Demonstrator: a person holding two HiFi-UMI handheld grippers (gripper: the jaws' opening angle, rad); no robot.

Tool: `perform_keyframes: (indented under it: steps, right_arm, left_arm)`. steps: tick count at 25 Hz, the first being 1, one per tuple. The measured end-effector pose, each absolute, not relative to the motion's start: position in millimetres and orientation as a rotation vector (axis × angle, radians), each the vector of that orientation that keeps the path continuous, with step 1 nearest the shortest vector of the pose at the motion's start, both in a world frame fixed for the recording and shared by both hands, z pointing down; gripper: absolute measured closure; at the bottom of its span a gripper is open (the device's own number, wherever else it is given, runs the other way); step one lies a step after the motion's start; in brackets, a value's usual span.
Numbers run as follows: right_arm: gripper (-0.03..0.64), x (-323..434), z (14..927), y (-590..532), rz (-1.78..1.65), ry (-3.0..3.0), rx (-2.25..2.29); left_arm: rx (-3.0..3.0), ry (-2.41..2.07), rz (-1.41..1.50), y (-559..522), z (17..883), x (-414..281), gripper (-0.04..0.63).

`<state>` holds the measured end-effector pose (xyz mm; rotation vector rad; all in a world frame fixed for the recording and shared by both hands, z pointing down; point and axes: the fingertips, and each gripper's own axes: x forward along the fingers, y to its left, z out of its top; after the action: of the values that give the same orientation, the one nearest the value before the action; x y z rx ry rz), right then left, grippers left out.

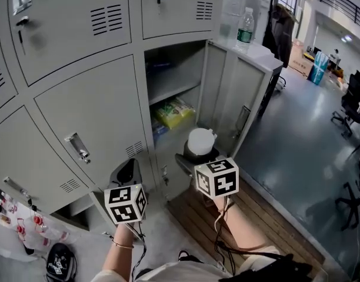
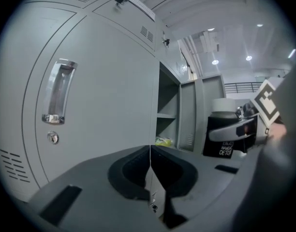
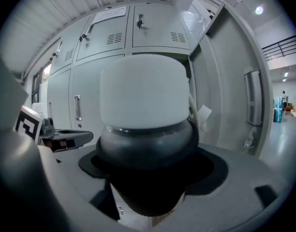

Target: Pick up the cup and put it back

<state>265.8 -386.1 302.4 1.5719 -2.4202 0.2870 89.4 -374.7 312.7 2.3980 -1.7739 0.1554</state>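
Cup stands upright in my right gripper view – white lid on top, dark rounded body below, so its long axis runs top to bottom. It sits squarely between the jaws of the right gripper, which are clamped on the dark body from both sides, with the lid rising clear above them. In the head view I see it held in the air just in front of the open compartment of the grey locker, beside the swung-out door. A yellow packet lies on the shelf inside, behind and above the cup. My left gripper hangs to the left, apart from the cup and facing a closed locker door – its jaws are pressed together with nothing between them.
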Motion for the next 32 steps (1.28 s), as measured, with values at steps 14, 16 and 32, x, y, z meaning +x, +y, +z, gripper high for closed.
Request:
perform_keyframes:
  steps: [14, 16, 32]
  right_arm:
    - [0.198, 250, 223, -474, 0.181, -2.549, 1.384]
    - [0.198, 247, 213, -487, 0.164, -2.556, 1.372]
    - [0.198, 223, 158, -583, 0.138, -2.598, 1.342]
  left_arm:
    - [2.425, -1.884, 0.099, -406, 252, 105, 0.586]
    - [2.423, -1.895, 0.092, -409, 245, 103, 0.586]
    - [2.359, -1.962, 0.045, -424, 234, 91, 0.586]
